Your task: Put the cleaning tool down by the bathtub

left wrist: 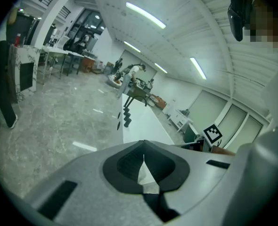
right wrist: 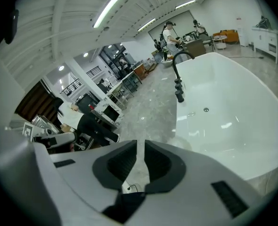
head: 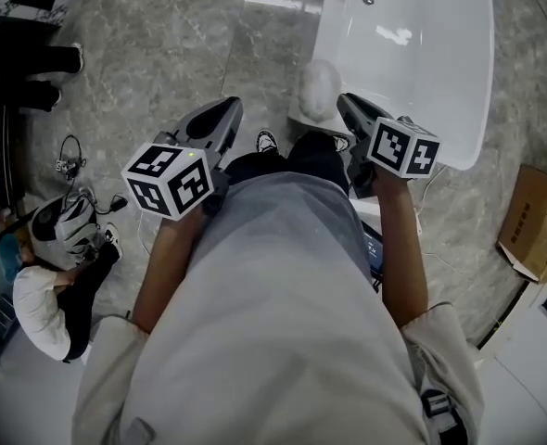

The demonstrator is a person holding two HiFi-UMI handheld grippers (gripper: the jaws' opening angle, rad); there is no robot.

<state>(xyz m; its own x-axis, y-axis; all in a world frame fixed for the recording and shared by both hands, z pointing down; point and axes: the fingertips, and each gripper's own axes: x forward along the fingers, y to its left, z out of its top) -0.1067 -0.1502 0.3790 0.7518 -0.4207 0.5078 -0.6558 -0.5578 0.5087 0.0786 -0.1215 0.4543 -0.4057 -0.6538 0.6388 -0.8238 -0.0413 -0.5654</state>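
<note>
A white rounded cleaning tool [head: 318, 89] lies on the grey marble floor, against the near end of the white bathtub [head: 422, 54]. My right gripper [head: 346, 103] hovers just right of the tool and above it, apart from it. Its jaws stand a narrow slit apart with nothing between them [right wrist: 140, 160]. My left gripper [head: 225, 111] is held out over the floor, left of the tool. Its fingertips meet and hold nothing [left wrist: 143, 155]. The right gripper view looks into the bathtub [right wrist: 224, 117].
A black faucet [right wrist: 178, 86] stands at the tub's far rim. A cardboard box [head: 533, 225] sits on the floor at the right. A person in white [head: 46, 290] crouches at lower left beside cables [head: 69, 160]. Dark-trousered legs [head: 32, 63] stand at upper left.
</note>
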